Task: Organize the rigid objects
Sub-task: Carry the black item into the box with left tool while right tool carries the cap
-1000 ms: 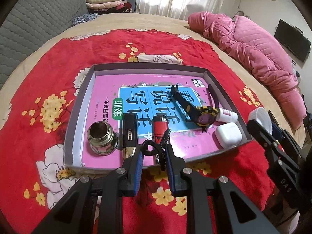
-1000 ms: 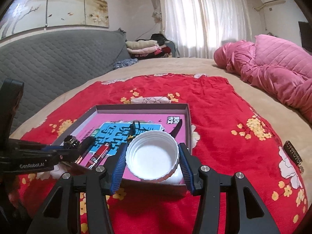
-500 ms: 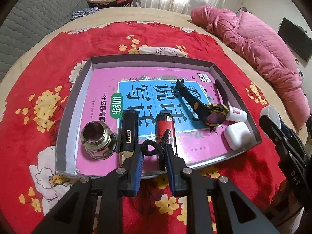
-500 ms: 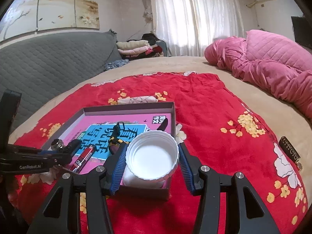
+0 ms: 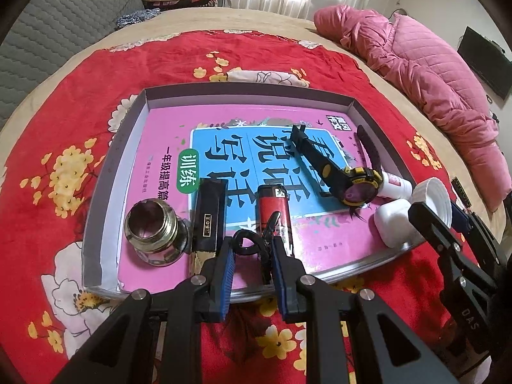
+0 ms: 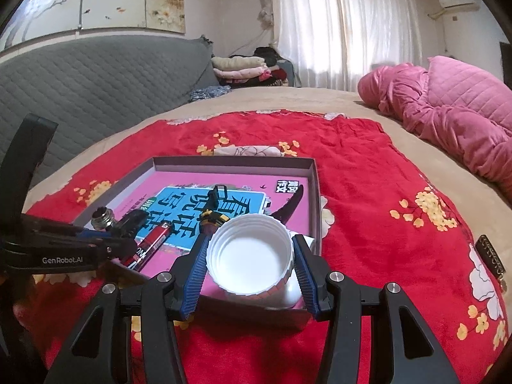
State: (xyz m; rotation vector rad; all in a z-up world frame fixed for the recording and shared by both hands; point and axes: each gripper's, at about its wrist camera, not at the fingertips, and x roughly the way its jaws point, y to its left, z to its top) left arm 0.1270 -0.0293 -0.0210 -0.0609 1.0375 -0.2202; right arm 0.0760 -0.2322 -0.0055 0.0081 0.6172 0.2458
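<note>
Left tool clamps a black clip; right tool grips a white cap, whose hollow only the right view shows, over the tray's near right corner.

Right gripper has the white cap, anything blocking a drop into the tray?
White cap hangs over the tray's near right corner. Right beneath it lies a white case, with the watch just beyond. The pink book's middle is free.

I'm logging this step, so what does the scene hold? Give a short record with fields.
left gripper: shut on a small black clip
right gripper: holds a white cap, open side up, over the tray's near corner
tray: grey, on a red floral blanket
in tray: pink book, metal fitting, red lighter, watch, white case
</note>
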